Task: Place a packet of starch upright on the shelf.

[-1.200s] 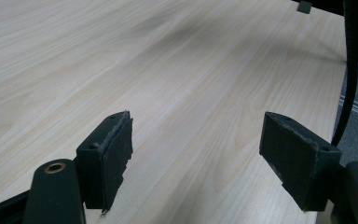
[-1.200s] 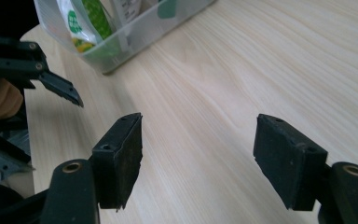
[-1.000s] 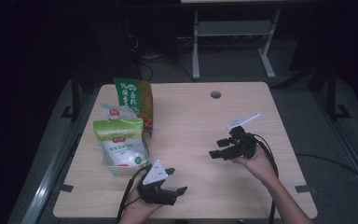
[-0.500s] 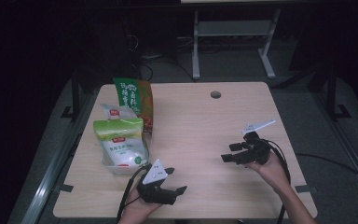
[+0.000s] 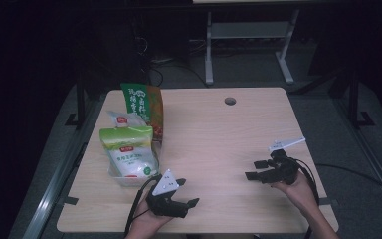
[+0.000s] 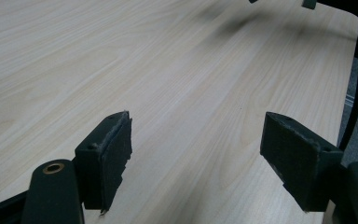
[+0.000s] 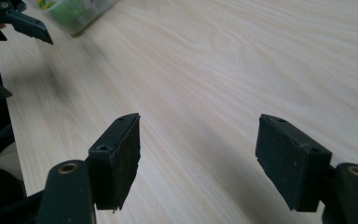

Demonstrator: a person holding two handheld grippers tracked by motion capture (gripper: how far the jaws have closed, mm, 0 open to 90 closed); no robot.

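Near the table's front edge, my left gripper (image 5: 188, 192) is held in a hand, pointing right, open with nothing between its jaws. In the left gripper view its jaws (image 6: 198, 158) stand wide over bare wood. My right gripper (image 5: 254, 169) is held low at the right side of the table, pointing left, also open and empty. In the right gripper view its jaws (image 7: 198, 158) frame bare tabletop, with the left gripper (image 7: 23, 25) farther off at the upper left.
Three food bags stand at the table's left: a green-and-white one (image 5: 129, 152) in front, a small white one (image 5: 123, 119) behind it, and an orange-and-green one (image 5: 144, 107) at the back. The pale wooden table (image 5: 219, 134) has a cable hole (image 5: 230, 101).
My right gripper has moved to the right and nearer the front edge, sinking a little, its jaws still wide. The left gripper and the bags have stayed put.
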